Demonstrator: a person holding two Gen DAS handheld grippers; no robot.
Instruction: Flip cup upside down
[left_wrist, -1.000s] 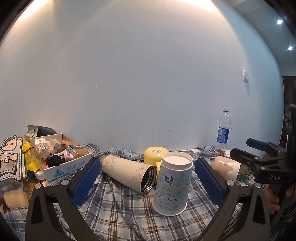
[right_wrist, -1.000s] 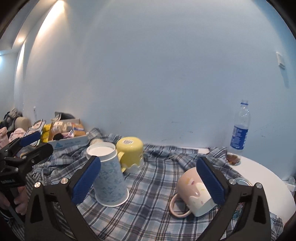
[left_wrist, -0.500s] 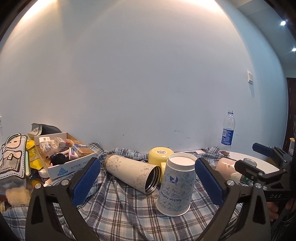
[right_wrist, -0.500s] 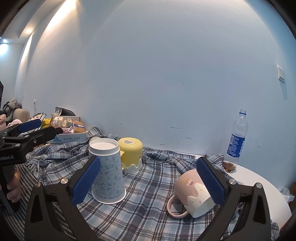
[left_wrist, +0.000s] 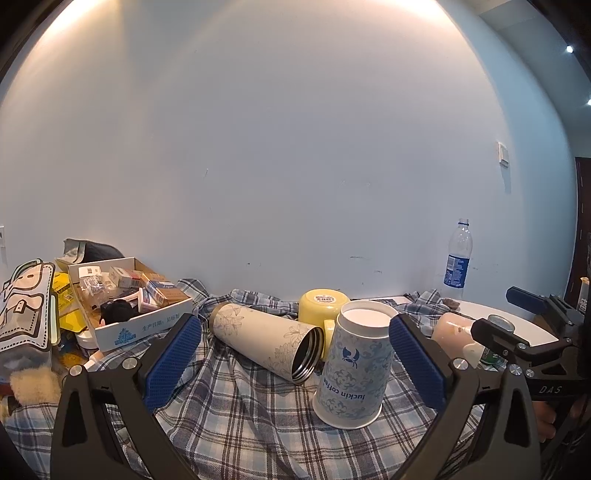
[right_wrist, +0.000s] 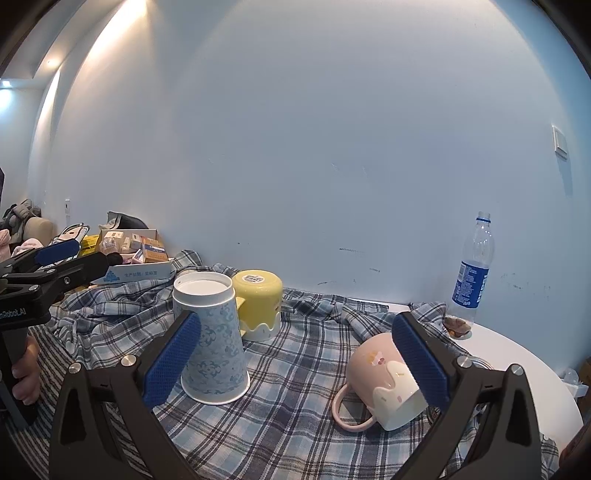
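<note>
A blue-patterned paper cup (left_wrist: 352, 365) stands upside down on the plaid cloth; it also shows in the right wrist view (right_wrist: 212, 338). A yellow mug (left_wrist: 321, 312) stands upside down behind it, also in the right wrist view (right_wrist: 258, 302). A cream thermos (left_wrist: 266, 338) lies on its side, mouth toward me. A pink and white mug (right_wrist: 384, 380) lies tilted on its side, and shows partly in the left wrist view (left_wrist: 452, 330). My left gripper (left_wrist: 293, 363) is open and empty in front of the thermos and paper cup. My right gripper (right_wrist: 293, 363) is open and empty, between paper cup and pink mug.
A cardboard box (left_wrist: 136, 325) of small packets stands at the back left, with bags (left_wrist: 26, 317) beside it. A water bottle (right_wrist: 474, 269) stands on the white table (right_wrist: 517, 354) by the wall at the right. The plaid cloth (right_wrist: 295, 406) is wrinkled.
Both grippers have drawn back and risen slightly, so the cups sit a little lower and further off. No object has moved. Both stay open.
</note>
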